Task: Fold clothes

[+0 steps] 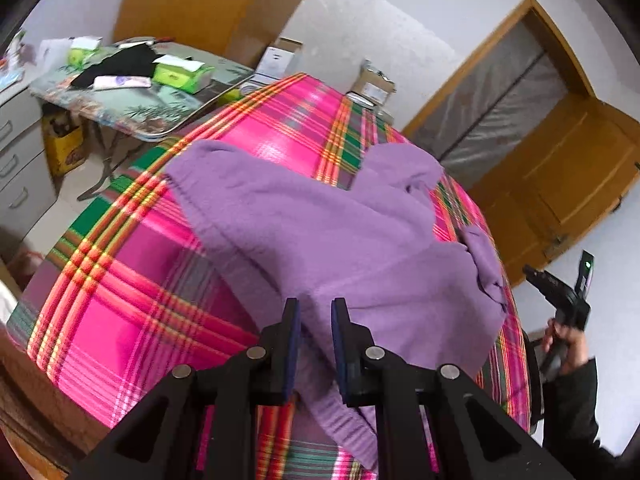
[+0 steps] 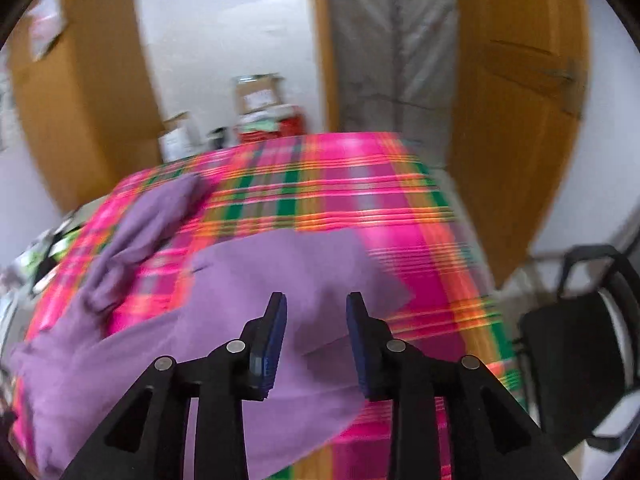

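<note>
Purple sweater (image 1: 320, 232) spread on plaid tabletop (image 1: 132, 312), hem pinched in narrow left fingers (image 1: 314, 312) probably to start a fold, right fingers (image 2: 316, 312) wide, empty above it.

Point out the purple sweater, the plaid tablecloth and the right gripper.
purple sweater (image 1: 320, 240), left wrist view, middle of its body.
plaid tablecloth (image 1: 132, 320), left wrist view, bare pink patch.
right gripper (image 2: 316, 316), right wrist view, midway between fingertips.
</note>
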A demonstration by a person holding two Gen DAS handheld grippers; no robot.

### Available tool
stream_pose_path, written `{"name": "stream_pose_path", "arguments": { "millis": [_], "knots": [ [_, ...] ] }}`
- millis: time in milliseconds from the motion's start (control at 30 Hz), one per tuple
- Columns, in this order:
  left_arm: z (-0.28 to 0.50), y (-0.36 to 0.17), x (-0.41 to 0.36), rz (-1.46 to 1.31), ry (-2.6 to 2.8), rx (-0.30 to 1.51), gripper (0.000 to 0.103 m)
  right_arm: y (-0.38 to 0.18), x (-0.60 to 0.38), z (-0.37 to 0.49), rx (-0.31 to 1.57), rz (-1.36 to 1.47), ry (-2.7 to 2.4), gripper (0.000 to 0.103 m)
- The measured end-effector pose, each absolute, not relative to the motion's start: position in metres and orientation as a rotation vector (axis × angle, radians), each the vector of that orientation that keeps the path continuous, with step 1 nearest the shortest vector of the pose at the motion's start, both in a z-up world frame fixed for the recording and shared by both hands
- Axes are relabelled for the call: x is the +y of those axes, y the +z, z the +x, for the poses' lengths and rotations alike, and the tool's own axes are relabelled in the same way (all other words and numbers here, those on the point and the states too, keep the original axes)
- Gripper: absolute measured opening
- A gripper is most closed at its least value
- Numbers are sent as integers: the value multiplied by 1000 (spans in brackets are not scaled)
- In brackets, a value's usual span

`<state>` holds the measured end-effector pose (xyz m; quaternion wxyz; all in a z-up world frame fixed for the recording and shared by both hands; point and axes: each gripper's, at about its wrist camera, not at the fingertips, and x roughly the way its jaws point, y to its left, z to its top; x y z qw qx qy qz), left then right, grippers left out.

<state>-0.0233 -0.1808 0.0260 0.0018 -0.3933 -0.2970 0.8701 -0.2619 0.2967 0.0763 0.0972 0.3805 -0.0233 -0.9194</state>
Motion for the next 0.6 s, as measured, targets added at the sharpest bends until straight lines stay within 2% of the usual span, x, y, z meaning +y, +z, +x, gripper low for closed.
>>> {"name": "stream_pose_path", "arguments": {
  "millis": [133,267,467,600],
  "knots": [
    [-30,25,-178,-1238,2720,-924,15,73,233,-268,-36,1113,-2470,34],
    [-37,27,-173,-1239,2710,-901,15,57,172,-300,-78,1162,-2267,39],
    [-42,29,-175,-1240,2713,-894,15,22,108,-368,-189,1325,-2120,40],
    [-46,25,-179,-1255,2713,-902,15,6,80,-397,-164,1391,-2079,40]
  ]
}}
